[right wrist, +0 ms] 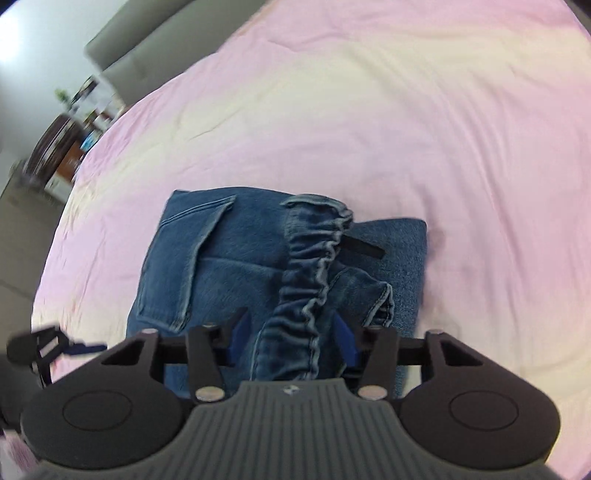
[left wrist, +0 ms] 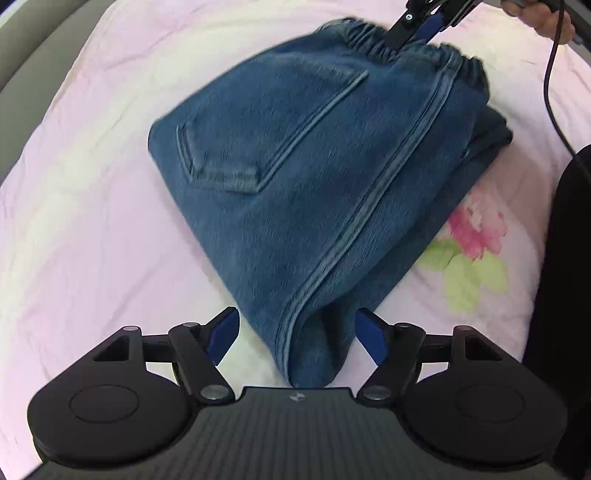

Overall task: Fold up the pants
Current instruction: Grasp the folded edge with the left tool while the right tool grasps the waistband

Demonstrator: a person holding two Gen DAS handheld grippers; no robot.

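Blue denim pants [left wrist: 306, 173] lie folded into a thick stack on a pink bed sheet [left wrist: 81, 221]. My left gripper [left wrist: 297, 332] is open, its blue pads on either side of the near folded corner of the pants. My right gripper [left wrist: 413, 33] is at the elastic waistband at the far end. In the right wrist view the right gripper [right wrist: 291, 332] is open, with the gathered waistband [right wrist: 314, 266] running between its pads. The pants [right wrist: 207, 258] show a back pocket at the left. The left gripper [right wrist: 55, 345] appears at the lower left edge.
A pink and green flower print [left wrist: 476, 240] is on the sheet to the right of the pants. A black cable [left wrist: 554, 96] hangs at the right. A grey headboard [right wrist: 147, 51] and a cluttered shelf [right wrist: 70, 136] stand beyond the bed.
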